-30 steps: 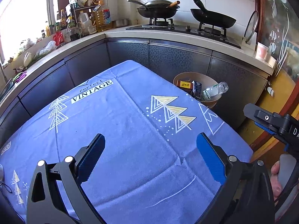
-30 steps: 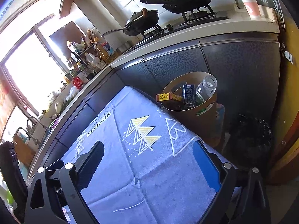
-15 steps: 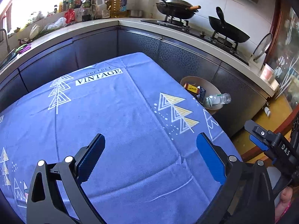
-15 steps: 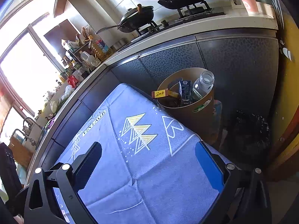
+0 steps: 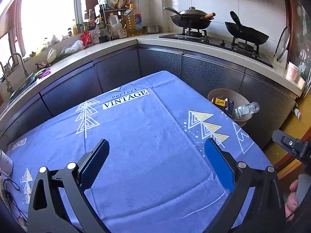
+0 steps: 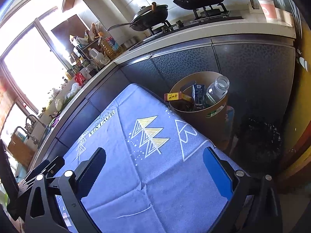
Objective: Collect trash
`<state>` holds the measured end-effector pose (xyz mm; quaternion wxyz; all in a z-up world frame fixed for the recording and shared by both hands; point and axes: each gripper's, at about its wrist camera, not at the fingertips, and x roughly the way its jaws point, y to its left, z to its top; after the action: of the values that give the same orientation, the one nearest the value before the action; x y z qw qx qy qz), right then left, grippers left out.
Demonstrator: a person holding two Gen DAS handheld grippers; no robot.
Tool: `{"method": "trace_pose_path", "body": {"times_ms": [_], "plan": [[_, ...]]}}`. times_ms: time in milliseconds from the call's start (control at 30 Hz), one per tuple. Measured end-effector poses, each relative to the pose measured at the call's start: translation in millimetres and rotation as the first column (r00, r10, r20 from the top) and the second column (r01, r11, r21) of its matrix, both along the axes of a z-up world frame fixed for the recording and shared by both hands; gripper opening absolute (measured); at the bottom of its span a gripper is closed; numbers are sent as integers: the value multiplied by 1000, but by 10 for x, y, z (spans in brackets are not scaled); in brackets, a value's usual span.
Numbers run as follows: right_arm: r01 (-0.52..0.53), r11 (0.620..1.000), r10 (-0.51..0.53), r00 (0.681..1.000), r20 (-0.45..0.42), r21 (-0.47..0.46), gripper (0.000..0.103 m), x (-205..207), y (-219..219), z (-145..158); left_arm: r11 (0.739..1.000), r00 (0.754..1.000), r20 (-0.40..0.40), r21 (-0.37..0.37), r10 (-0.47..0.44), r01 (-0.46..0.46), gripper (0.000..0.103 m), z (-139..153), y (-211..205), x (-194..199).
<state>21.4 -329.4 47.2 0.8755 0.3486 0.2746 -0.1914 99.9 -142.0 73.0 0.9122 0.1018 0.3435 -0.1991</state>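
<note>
Holding both grippers — left gripper (image 5: 155, 162) and right gripper (image 6: 154, 171) — with jaws spread wide and gripping nothing, I am hovering over the blue-clothed worktop (image 5: 136, 128). Trash is sitting in the bin (image 6: 202, 116): a light, slippery bottle (image 6: 216, 92), best pinched mid-body, and crushable cartons (image 6: 198, 95).

A kitchen with white tiled walls (image 5: 243, 3) and dark lower cabinets (image 5: 210, 73) under a pale curved counter (image 5: 116, 42). Bright daylight floods in through the window (image 5: 44, 11) (blown out to white). A blue printed cloth (image 5: 147, 155) covers the surface; the floor (image 6: 297, 120) looks yellow.
</note>
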Motion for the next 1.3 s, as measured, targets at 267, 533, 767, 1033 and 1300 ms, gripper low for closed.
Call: {"method": "trace_pose_path", "body": {"times_ms": [267,533,767,1033,1300], "plan": [[3,1000,-3,1000,-10,12,99,23,-24,-31,1000,999,-32,-15,6,-6,97,-28,74,64],[-4,1000,4,1000,-3,4,99,16,18,16,999,1000,-14,38,16,-16,97,-79,6,35],[-10,1000,10,1000,-3,3,99,17,39,29,998,1000,8,60,15,-15,97,-65,-29,9],[-14,1000,14,1000,1,4,99,11,45,45,997,1000,20,74,23,-24,97,-65,-47,-12],[-13,1000,13,1000,2,10,99,16,45,58,995,999,36,88,33,-36,97,-62,-38,-30]]}}
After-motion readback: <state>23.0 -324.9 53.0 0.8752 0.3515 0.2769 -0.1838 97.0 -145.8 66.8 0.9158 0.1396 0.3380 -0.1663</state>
